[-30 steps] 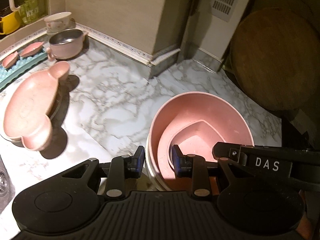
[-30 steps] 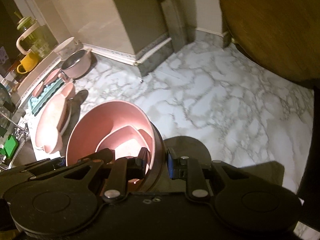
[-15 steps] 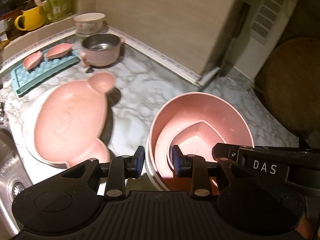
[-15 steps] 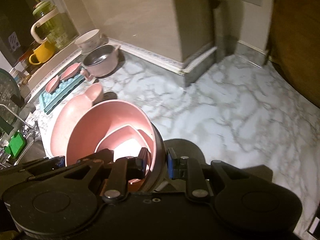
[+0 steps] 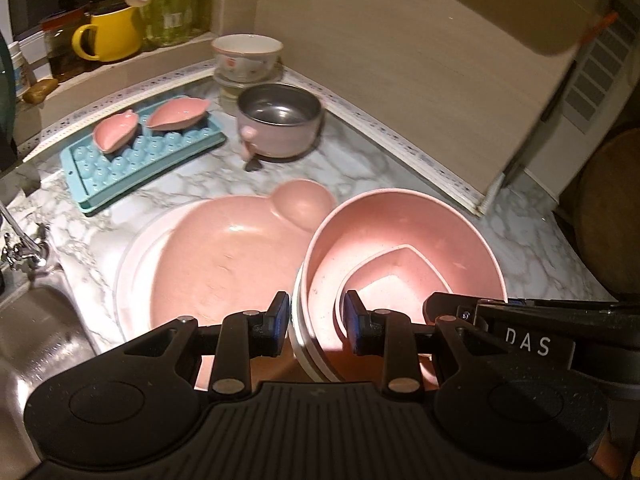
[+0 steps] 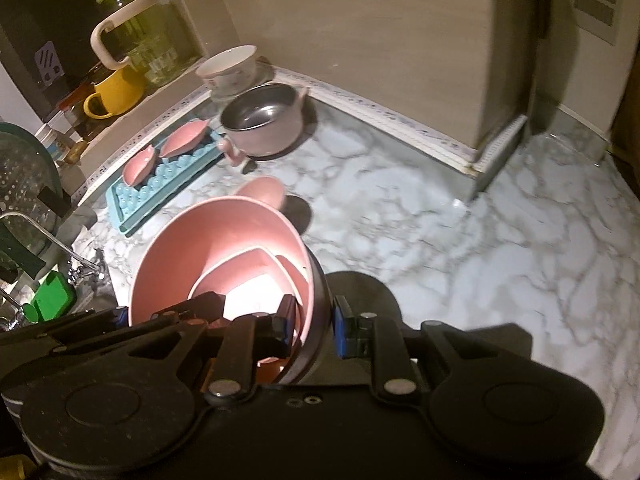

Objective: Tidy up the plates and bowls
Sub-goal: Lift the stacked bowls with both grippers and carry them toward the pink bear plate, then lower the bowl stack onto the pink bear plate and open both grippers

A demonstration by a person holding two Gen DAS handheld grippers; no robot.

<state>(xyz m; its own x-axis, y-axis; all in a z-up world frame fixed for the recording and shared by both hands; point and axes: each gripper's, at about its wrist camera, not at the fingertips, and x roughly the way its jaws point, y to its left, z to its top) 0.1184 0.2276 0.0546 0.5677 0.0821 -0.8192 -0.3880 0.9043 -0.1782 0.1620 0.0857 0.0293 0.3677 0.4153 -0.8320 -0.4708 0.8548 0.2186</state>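
Observation:
A nested stack of bowls hangs between both grippers: a big pink bowl (image 5: 440,236) (image 6: 224,240) sits in a pale outer bowl (image 5: 298,320), with a small pointed pink bowl (image 5: 400,280) (image 6: 248,276) inside. My left gripper (image 5: 316,322) is shut on the stack's left rim. On the opposite rim my right gripper (image 6: 314,326) is shut, one finger inside and one outside. The stack overlaps the right edge of a pink bear-shaped plate (image 5: 224,264), whose ear (image 6: 262,194) shows behind the bowl. That plate lies on a white plate (image 5: 136,252).
A steel-lined pink pot (image 5: 280,120) (image 6: 260,120), a white bowl (image 5: 246,56) and a blue tray (image 5: 140,160) with two pink leaf dishes stand at the back. A sink (image 5: 36,340) lies at the left, a yellow mug (image 5: 112,34) on the ledge. Bare marble counter (image 6: 480,240) spreads to the right.
Both grippers have carried the bowl stack leftward along the counter. The bear-shaped plate, earlier apart at the left, now lies partly beneath the stack. Neither grip has changed.

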